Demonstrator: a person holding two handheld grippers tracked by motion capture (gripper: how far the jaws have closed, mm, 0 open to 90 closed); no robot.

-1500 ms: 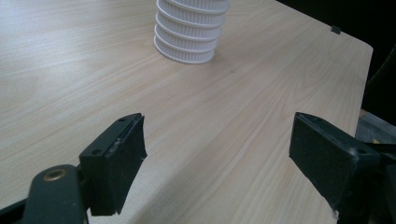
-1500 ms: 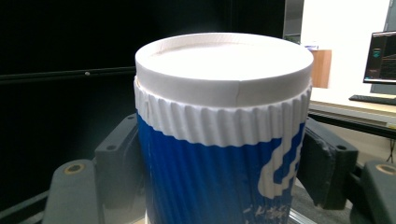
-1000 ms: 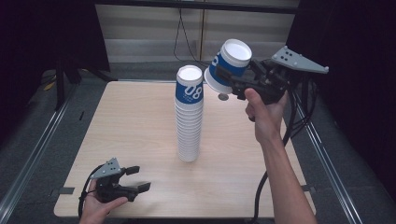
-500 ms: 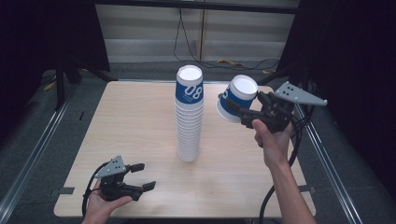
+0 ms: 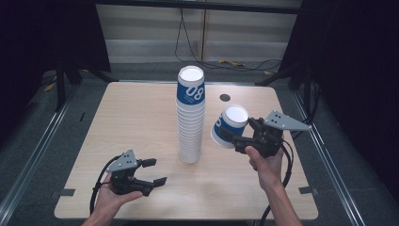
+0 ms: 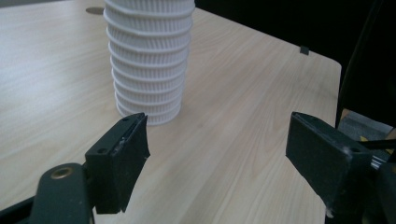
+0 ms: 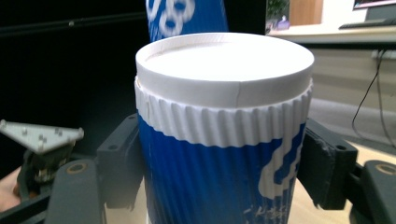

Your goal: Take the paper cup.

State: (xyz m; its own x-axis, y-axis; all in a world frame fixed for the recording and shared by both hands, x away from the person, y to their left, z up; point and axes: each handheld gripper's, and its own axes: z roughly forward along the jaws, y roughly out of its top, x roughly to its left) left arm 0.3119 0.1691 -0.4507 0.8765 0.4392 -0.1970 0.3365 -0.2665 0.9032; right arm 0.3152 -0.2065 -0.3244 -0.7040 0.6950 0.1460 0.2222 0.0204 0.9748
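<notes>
Cup (image 5: 229, 125) sits tilted in the right gripper (image 5: 235, 136), jaws clamped on its blue ribbed sides, at three o'clock of the stack (image 5: 190, 117), near it but apart. Left gripper (image 5: 153, 172) hovers at seven o'clock of the stack over the worktop (image 5: 131, 117), jaws wide with nothing between them.
</notes>
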